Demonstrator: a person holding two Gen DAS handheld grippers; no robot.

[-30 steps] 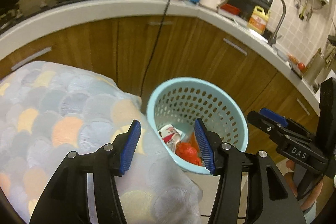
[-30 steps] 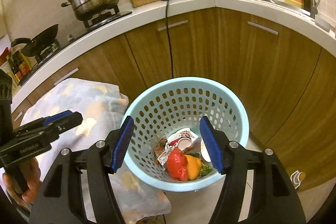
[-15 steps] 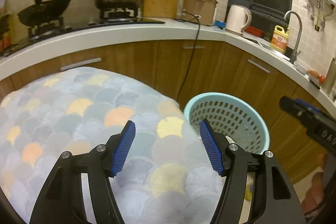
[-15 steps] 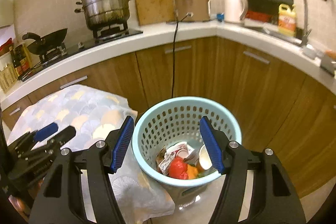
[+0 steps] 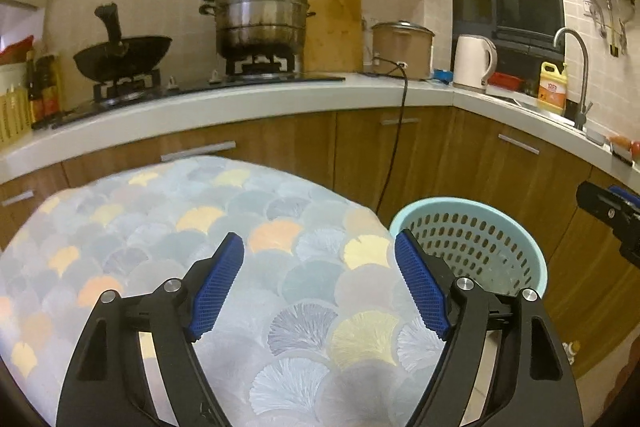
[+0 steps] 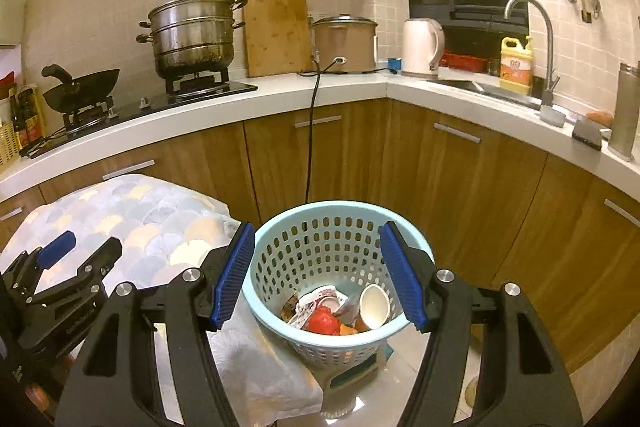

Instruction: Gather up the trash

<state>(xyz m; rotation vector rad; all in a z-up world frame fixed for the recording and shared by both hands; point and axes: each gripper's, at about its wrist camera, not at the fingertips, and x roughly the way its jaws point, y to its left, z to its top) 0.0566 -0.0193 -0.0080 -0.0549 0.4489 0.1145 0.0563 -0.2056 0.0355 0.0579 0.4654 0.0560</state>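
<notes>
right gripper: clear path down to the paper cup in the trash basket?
Probably yes. The right gripper is open and empty, above the open-topped blue basket. The white paper cup lies on top of the trash against the right wall, uncovered. The wall close beside it may crowd one finger.

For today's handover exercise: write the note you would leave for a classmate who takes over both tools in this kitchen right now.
Left tool: open, holding nothing, above the patterned cloth.
Right tool: open, holding nothing, above the blue basket.
Trash: a paper cup, red and orange scraps and wrappers lie inside the basket, which stands on the floor beside the cloth-covered table.
Done: that trash is binned.
Left: no trash shows on the cloth in these views; check the parts the tools hide before finishing.
</notes>
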